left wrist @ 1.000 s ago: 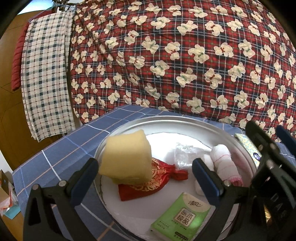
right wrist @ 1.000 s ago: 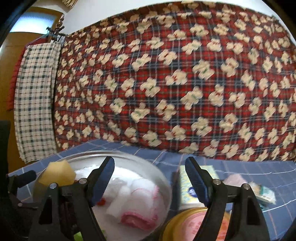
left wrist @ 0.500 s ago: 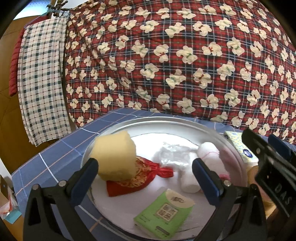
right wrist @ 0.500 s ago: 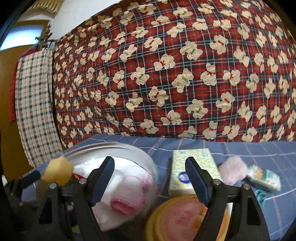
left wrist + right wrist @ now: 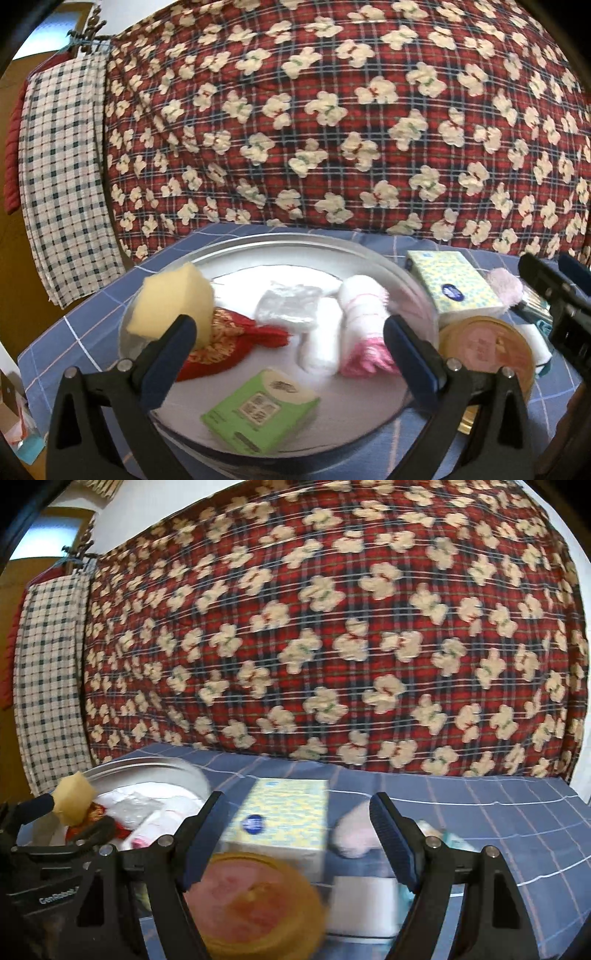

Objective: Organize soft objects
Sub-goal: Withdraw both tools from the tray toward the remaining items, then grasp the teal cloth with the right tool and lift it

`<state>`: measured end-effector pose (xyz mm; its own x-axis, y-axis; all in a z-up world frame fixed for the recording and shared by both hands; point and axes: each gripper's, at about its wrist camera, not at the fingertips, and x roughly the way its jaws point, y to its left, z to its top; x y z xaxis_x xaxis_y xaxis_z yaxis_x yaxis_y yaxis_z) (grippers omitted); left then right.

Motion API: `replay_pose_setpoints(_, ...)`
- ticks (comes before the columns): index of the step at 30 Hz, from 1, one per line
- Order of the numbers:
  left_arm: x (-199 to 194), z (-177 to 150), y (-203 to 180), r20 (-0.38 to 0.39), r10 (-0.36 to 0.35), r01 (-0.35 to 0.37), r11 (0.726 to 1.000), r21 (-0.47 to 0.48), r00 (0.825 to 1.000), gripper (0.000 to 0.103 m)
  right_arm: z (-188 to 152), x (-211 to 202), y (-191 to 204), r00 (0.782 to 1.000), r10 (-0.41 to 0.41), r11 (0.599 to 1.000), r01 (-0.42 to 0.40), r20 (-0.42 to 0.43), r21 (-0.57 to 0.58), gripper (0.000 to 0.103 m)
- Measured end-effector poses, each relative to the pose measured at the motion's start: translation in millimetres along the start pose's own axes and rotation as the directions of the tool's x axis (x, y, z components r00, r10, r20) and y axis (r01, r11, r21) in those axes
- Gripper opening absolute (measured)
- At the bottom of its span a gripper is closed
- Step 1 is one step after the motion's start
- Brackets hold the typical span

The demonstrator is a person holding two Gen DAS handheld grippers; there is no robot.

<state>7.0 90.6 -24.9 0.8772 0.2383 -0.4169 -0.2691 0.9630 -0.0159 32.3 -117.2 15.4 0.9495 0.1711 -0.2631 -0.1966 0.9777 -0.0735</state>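
A round metal tray (image 5: 280, 245) holds a yellow sponge (image 5: 171, 302), a red pouch (image 5: 221, 341), a clear plastic packet (image 5: 288, 306), a rolled white and pink towel (image 5: 364, 314) and a green tissue pack (image 5: 258, 406). My left gripper (image 5: 288, 345) hangs open over the tray's near side, gripping nothing. My right gripper (image 5: 295, 812) is open too, with a yellow tissue box (image 5: 280, 819) and a gold tin (image 5: 255, 897) in front of it between the jaws, untouched. A pink fluffy piece (image 5: 351, 836) lies by its right finger.
A blue checked cloth (image 5: 480, 812) covers the table. Behind it hangs a red floral quilt (image 5: 332, 129), with a checked towel (image 5: 59, 166) at the left. A white block (image 5: 364, 901) and small packets (image 5: 454, 840) lie right of the tin. The right gripper's body (image 5: 557, 306) shows beside the tray.
Both grippers have moved to the right. The tray has slid left in the right wrist view, and the tissue box, tin and pink piece now lie ahead of the right gripper.
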Motion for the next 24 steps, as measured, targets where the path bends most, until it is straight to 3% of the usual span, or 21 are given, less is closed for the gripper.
replay_pose_setpoints(14,-24,-5,-63,0.042,-0.112,0.107,0.989,0.106,0.993,0.103,-8,-5,-109,0.978,-0.192,0.978,0.198,-0.083,0.066,0.081)
replay_pose_setpoints(24,-39,-9,-104,0.042,-0.204,0.192,0.962,0.194,0.978,0.103,-18,5,-133,0.967,-0.151,0.983,0.170,-0.205,0.076,0.080)
